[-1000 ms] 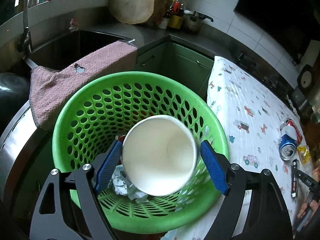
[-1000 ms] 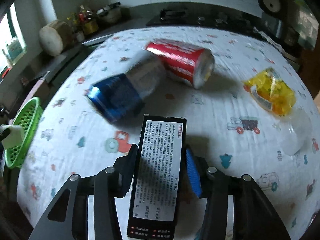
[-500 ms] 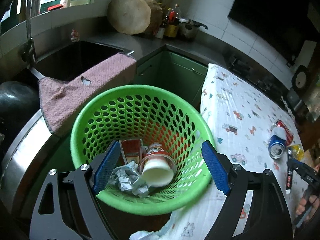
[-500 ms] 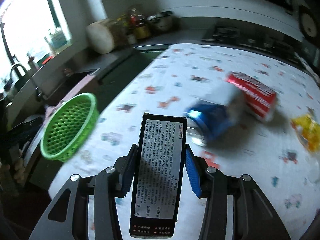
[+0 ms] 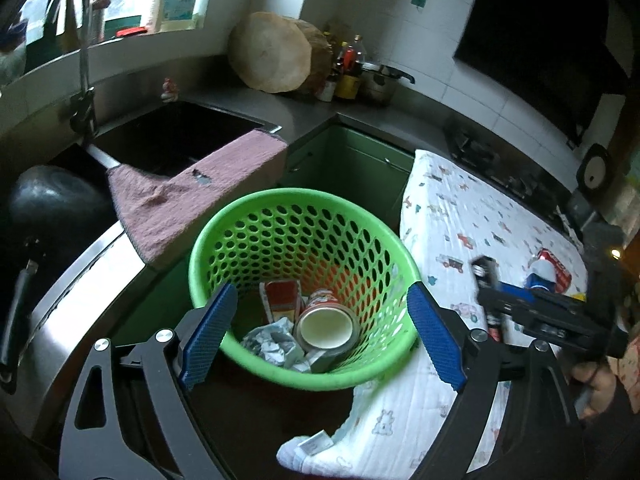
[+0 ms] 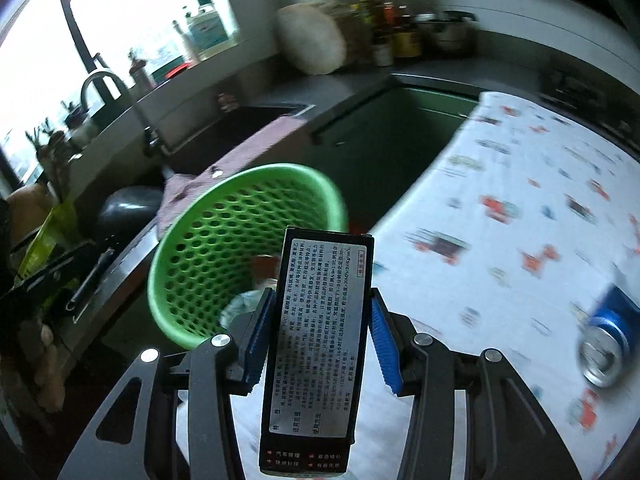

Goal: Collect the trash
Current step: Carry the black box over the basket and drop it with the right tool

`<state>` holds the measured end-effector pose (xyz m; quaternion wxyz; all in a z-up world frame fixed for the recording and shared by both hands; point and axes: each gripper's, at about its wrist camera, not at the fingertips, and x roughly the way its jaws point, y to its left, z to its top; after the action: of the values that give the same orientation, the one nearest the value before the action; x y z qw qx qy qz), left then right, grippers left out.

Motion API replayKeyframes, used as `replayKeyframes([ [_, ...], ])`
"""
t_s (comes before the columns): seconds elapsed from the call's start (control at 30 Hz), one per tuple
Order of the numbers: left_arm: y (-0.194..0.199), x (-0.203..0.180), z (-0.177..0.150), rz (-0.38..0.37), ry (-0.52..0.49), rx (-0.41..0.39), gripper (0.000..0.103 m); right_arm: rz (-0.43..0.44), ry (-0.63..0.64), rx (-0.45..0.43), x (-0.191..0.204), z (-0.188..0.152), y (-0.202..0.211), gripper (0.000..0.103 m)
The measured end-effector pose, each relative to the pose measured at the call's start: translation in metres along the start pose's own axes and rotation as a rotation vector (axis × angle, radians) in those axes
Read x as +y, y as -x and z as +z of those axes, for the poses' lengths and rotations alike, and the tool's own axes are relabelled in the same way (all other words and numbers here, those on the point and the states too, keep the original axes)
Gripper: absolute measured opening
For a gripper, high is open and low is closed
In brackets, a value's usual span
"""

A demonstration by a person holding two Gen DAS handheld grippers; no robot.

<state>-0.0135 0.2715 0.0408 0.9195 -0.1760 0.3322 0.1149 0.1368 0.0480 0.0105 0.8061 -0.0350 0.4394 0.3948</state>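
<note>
Green perforated plastic basket (image 5: 304, 236) holds a paper cup (image 5: 326, 322), crumpled foil (image 5: 272, 340) and a red carton. The left gripper (image 5: 320, 336), just opening wider, hangs empty above it. The right gripper (image 6: 316, 340) clamps a glossy black rectangular box (image 6: 320, 336) near the basket's rim.

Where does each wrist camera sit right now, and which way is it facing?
Left wrist: above the green basket, looking down past its open blue fingers; the right gripper and a hand show.
Right wrist: over the table edge, facing the basket; fingers clamp a black box.
Shared: basket, patterned cloth, sink, blue can.
</note>
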Motion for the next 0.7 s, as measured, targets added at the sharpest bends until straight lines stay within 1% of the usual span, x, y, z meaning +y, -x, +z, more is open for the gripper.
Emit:
replayKeyframes([
  [0.23, 0.009, 0.002, -0.009, -0.005, 0.006, -0.001, 0.086, 0.066, 0.047, 0.025, 0.042, 0.022, -0.041, 0.045],
  [0.4, 0.016, -0.003, -0.011, -0.014, -0.005, -0.009, 0.087, 0.102, 0.06, 0.053, 0.053, 0.022, -0.059, 0.045],
  [0.47, 0.017, -0.006, -0.01, -0.02, -0.009, -0.011, 0.087, 0.114, 0.058, 0.055, 0.052, 0.02, -0.059, 0.046],
  [0.5, 0.017, -0.007, -0.01, -0.024, -0.01, -0.011, 0.087, 0.11, 0.06, 0.053, 0.052, 0.019, -0.057, 0.05],
  [0.53, 0.018, -0.009, -0.009, -0.028, -0.012, -0.011, 0.087, 0.107, 0.062, 0.048, 0.05, 0.018, -0.054, 0.055],
  [0.6, 0.022, -0.016, -0.006, -0.034, -0.022, -0.015, 0.087, 0.104, 0.062, 0.039, 0.047, 0.015, -0.044, 0.059],
  [0.67, 0.026, -0.023, -0.002, -0.045, -0.032, -0.023, 0.087, 0.093, 0.067, 0.027, 0.042, 0.014, -0.033, 0.06],
  [0.7, 0.029, -0.029, 0.001, -0.055, -0.041, -0.03, 0.087, 0.087, 0.068, 0.022, 0.039, 0.013, -0.027, 0.063],
])
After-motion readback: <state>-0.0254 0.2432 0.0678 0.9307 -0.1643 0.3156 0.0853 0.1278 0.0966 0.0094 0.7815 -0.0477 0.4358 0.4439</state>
